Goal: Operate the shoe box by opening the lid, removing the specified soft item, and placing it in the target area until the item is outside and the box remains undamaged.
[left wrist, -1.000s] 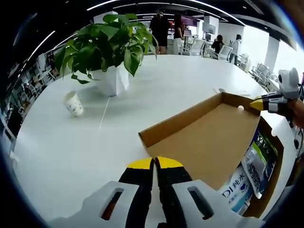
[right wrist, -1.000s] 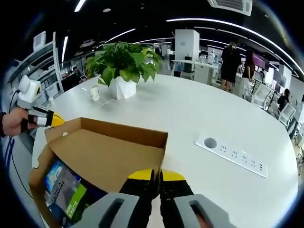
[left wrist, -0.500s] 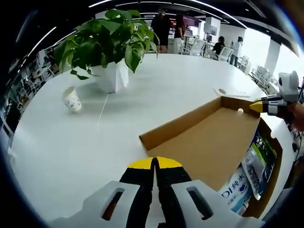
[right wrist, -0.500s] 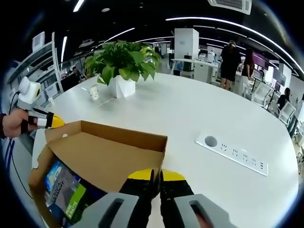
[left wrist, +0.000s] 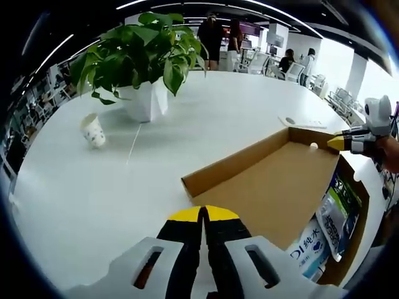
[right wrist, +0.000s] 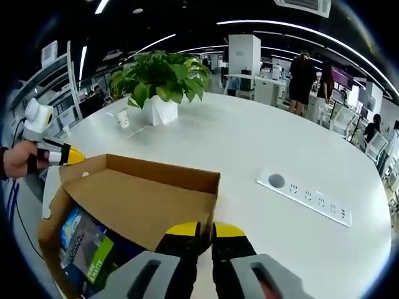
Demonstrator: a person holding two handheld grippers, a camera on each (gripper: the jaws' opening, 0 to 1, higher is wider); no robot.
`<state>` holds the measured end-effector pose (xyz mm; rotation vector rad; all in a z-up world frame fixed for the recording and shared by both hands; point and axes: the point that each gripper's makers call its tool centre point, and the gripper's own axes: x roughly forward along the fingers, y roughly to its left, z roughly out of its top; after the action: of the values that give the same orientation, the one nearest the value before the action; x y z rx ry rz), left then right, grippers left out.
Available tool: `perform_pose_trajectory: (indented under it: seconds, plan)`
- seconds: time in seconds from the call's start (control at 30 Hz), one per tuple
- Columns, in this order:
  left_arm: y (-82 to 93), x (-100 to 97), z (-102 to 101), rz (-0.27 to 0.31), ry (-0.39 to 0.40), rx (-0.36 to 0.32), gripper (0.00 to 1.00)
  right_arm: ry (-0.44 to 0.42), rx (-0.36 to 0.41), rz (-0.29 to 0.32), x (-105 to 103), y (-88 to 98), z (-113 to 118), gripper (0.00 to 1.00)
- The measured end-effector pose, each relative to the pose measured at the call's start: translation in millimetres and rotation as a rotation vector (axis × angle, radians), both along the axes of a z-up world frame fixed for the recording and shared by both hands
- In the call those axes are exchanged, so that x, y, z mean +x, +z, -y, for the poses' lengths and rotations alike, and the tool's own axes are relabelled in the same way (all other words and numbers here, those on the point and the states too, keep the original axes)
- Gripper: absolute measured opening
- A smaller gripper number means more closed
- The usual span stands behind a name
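An open-plan office surrounds a round white worktop [left wrist: 81,199] carrying a potted plant [left wrist: 140,68], a paper cup [left wrist: 93,130] and a socket strip [right wrist: 305,197]. The shoe box [right wrist: 53,212] sits at the worktop's near edge with its brown lid [left wrist: 268,187] swung up and open; soft packs [left wrist: 330,218] lie inside the box. The left gripper [left wrist: 204,213] has its yellow-tipped jaws pressed together at the lid's near corner. The right gripper [right wrist: 204,230] is likewise closed at the opposite lid corner; whether either pinches the cardboard cannot be told.
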<state>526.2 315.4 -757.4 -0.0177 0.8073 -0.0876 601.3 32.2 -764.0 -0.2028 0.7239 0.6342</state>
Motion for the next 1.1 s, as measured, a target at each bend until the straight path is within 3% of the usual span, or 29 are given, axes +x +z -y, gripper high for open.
perform_pose_trajectory:
  seconds: [0.47,0.7,1.1]
  plan:
    - [7.7,-10.0,-4,0.017,0.017,-0.012,0.0,-0.012,0.019,-0.006,-13,6.1,11,0.06]
    - [12.8,-15.6,-2,0.029,0.032,-0.03,0.0,-0.02,0.035,0.002,-17,15.1,18,0.12]
    - [35.0,-25.0,9,0.09,-0.01,-0.051,0.07,-0.017,0.06,0.027,-29,31.2,25,0.18]
